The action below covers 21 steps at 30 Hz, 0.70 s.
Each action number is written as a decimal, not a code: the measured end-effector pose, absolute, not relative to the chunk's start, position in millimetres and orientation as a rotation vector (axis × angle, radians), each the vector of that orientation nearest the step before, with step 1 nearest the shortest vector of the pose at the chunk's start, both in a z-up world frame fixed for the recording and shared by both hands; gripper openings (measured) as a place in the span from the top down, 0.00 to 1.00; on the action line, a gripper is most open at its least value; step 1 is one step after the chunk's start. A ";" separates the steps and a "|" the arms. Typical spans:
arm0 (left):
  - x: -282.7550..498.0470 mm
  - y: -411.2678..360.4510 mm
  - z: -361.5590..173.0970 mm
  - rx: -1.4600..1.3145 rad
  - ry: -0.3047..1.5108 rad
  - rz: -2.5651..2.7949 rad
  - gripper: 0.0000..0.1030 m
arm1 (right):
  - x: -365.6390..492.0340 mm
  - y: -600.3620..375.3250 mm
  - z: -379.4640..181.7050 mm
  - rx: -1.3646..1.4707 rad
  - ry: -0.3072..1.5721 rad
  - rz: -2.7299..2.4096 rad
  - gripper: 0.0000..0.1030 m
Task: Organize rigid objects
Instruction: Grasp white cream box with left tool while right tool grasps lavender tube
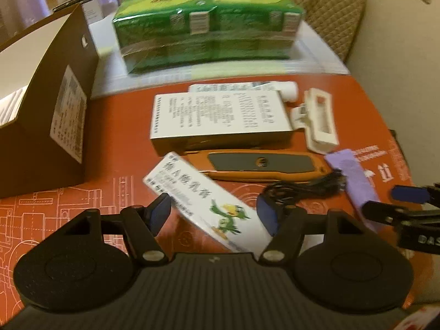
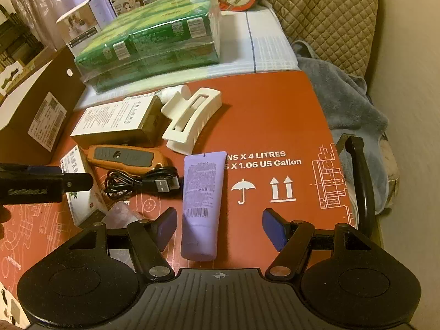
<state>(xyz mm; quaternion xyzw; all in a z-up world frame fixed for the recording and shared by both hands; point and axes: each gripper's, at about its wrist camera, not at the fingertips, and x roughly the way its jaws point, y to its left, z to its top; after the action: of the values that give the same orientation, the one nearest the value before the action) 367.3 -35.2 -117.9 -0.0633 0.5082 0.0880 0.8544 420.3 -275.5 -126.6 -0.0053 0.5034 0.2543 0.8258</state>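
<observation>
At far left, an open brown cardboard box (image 1: 49, 126) walls off the bench edge. The left gripper (image 1: 213, 214) stands open, astride a white carton printed with a green bird (image 1: 203, 200), pads not touching it. Above lie an orange utility knife (image 1: 258, 165) and a coiled black USB cable (image 2: 143, 181). The right gripper (image 2: 218, 227) is open around a lilac plastic tube (image 2: 203, 192). Right of the tube, the red printed bench surface (image 2: 275, 110) lies bare to its curved edge.
</observation>
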 end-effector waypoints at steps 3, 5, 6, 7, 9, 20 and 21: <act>364.6 -26.6 -118.9 -0.155 1.062 0.200 0.36 | 421.1 -273.6 -127.5 -0.028 1.067 0.547 0.35; 359.8 -19.9 -118.8 -0.163 1.058 0.209 0.36 | 422.0 -271.4 -129.2 -0.045 1.065 0.553 0.35; 357.0 -16.6 -118.6 -0.170 1.058 0.211 0.36 | 422.3 -270.2 -130.4 -0.054 1.064 0.559 0.35; 353.6 -12.8 -118.6 -0.181 1.060 0.216 0.36 | 422.6 -268.7 -131.9 -0.065 1.062 0.564 0.35; 347.8 -5.7 -118.6 -0.200 1.064 0.226 0.36 | 423.4 -265.7 -134.1 -0.087 1.059 0.571 0.35; 344.1 7.3 -121.7 -0.145 1.072 0.250 0.47 | 427.6 -253.0 -139.3 -0.162 1.005 0.611 0.44; 346.7 5.6 -122.3 -0.133 1.069 0.239 0.48 | 427.6 -252.4 -139.5 -0.166 1.001 0.613 0.45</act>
<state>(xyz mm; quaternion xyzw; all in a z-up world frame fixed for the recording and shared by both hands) 346.7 5.6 -122.3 -0.0633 0.5078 0.1137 0.8516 427.6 -252.4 -139.5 -0.0784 0.4716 0.2888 0.8295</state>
